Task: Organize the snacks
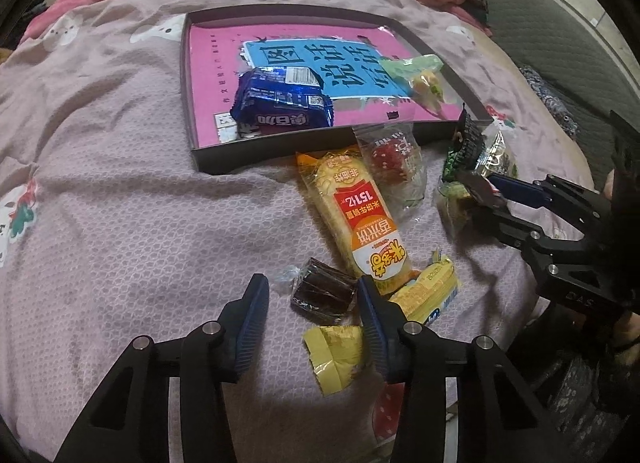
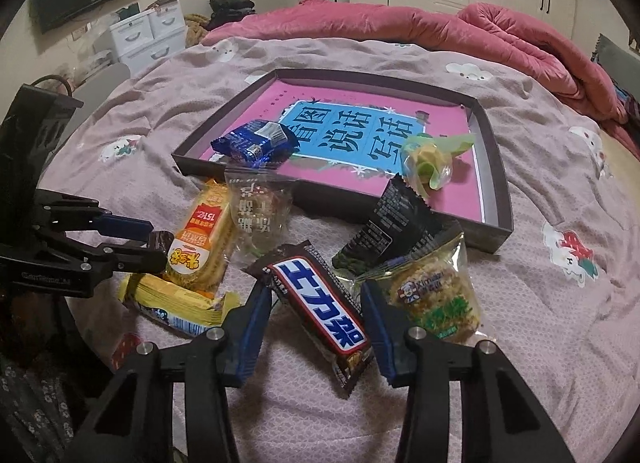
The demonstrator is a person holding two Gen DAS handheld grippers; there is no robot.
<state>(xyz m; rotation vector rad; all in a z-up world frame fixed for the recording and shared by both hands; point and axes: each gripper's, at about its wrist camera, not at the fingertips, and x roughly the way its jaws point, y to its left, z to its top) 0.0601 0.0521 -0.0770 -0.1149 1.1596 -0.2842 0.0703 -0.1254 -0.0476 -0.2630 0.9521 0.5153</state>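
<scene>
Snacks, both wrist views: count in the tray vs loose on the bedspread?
In the tray: 2
Loose on the bedspread: 8
Total: 10

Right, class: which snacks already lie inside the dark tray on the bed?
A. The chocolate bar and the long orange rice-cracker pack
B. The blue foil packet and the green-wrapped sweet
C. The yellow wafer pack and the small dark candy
B: the blue foil packet and the green-wrapped sweet rest within the tray; all the other snacks lie outside it on the bedspread.
</scene>
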